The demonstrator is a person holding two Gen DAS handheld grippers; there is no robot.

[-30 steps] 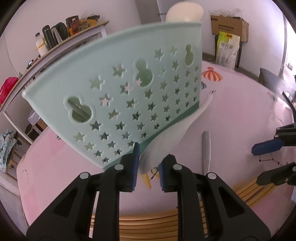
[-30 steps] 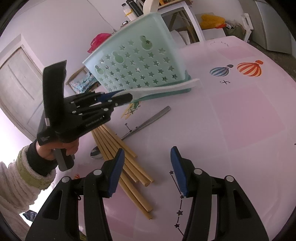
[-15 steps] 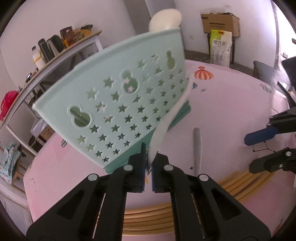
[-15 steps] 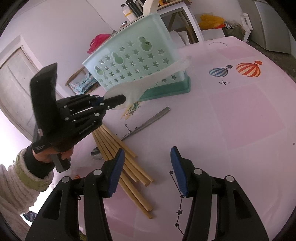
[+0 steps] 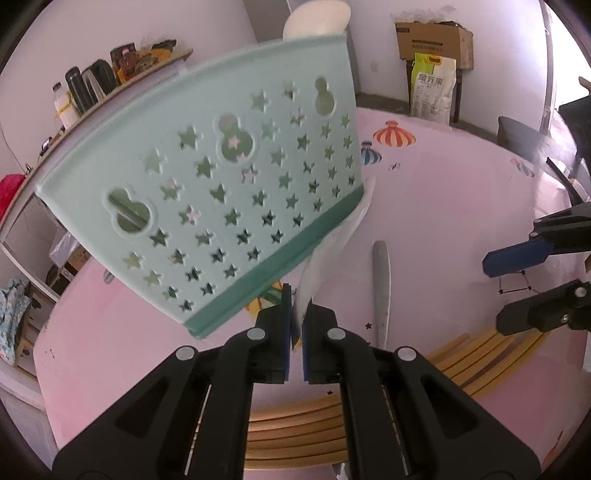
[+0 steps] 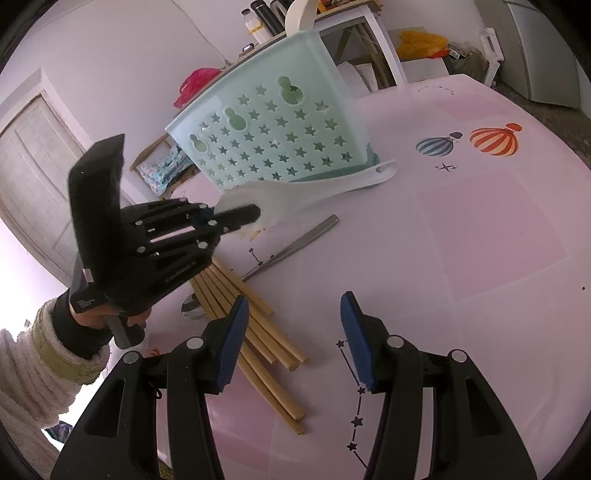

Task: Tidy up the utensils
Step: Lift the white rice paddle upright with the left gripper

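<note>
My left gripper (image 5: 294,332) is shut on the wide end of a white plastic spatula (image 5: 334,247), held above the table beside the mint-green star-holed utensil basket (image 5: 221,199). In the right wrist view the spatula (image 6: 317,188) reaches right along the basket (image 6: 277,136) base, with the left gripper (image 6: 236,216) gripping its blade. My right gripper (image 6: 291,343) is open and empty, low over the table. Several wooden chopsticks (image 6: 255,332) and a metal spoon (image 6: 284,251) lie on the table in front of it. A white utensil (image 5: 317,20) stands in the basket.
The pink table (image 6: 480,240) has balloon prints (image 6: 493,140). A shelf with bottles (image 5: 85,88) stands behind the basket. A cardboard box and a bag (image 5: 432,74) sit on the floor beyond. The right gripper shows at the left wrist view's right edge (image 5: 532,280).
My left gripper closed on the spatula, lifted it briefly, then lowered it again. The right gripper has stayed in place, open.
</note>
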